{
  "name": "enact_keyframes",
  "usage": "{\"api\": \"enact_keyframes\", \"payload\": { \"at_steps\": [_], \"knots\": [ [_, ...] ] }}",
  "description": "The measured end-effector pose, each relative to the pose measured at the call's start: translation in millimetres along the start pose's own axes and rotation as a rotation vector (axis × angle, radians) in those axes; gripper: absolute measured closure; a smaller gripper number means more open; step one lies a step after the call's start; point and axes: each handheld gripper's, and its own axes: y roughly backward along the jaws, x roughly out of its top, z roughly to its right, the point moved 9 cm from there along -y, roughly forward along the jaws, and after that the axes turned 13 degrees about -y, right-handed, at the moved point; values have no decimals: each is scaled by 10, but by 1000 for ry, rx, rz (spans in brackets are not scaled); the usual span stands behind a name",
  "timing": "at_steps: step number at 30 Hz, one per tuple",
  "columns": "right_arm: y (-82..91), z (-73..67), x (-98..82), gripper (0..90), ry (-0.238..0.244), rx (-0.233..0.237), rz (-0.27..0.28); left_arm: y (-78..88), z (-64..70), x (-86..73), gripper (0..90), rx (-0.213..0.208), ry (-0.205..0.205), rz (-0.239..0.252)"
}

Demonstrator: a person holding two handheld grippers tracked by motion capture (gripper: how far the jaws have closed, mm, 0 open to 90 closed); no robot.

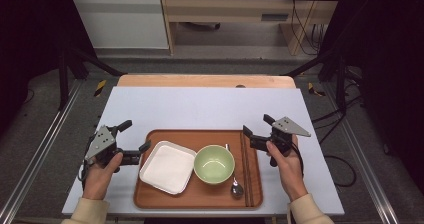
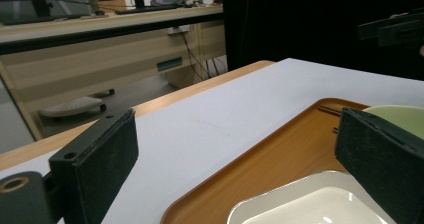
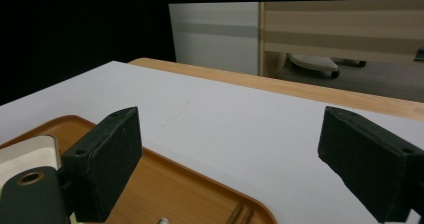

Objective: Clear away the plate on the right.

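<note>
Right, both tools idle at the tray's flanks. From the high view: wooden tray (image 1: 197, 196) sits near-centre on the grey counter (image 1: 200, 106). On it, a white square plate (image 1: 167, 166) at 9 o'clock of the green bowl (image 1: 214, 164), the two just beside each other; a spoon (image 1: 236, 188) at the bowl's 4 o'clock; chopsticks (image 1: 246, 169) lying along the tray's 3 o'clock rim.

My left tool (image 1: 131, 137) is held at the tray's 9 o'clock edge, jaws wide apart, nothing between them, the near jaw just beside the plate's corner. My right tool (image 1: 256, 126) is at the tray's 2 o'clock corner, jaws also spread, holding nothing, next to the far ends of the chopsticks.

The left gripper view adds what the top camera can't: the left tool (image 2: 235, 159) sits low, with bare counter and tray rim (image 2: 280, 154) between the pads, plate (image 2: 310, 204) at the bottom, bowl (image 2: 400, 119) peeking behind the right-hand jaw.

The right gripper view has the right tool (image 3: 230, 159) over the tray corner (image 3: 200, 194), chopstick tips (image 3: 237, 214) and a bit of spoon handle at 6 o'clock, plate edge (image 3: 25, 154) at 9 o'clock.
</note>
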Motion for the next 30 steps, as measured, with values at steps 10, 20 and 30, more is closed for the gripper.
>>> {"api": "enact_keyframes", "payload": {
  "at_steps": [10, 20, 30],
  "knots": [
    [56, -187, -70, 86, 75, 45, 6, 60, 126, -144, 22, -15, 1, -25],
    [147, -176, -232, 41, 108, 27, -58, 170, 136, -382, 13, 15, 34, -62],
    [264, 42, -359, 63, 106, -24, -109, 233, 46, -445, 11, 76, 72, -52]
  ]
}}
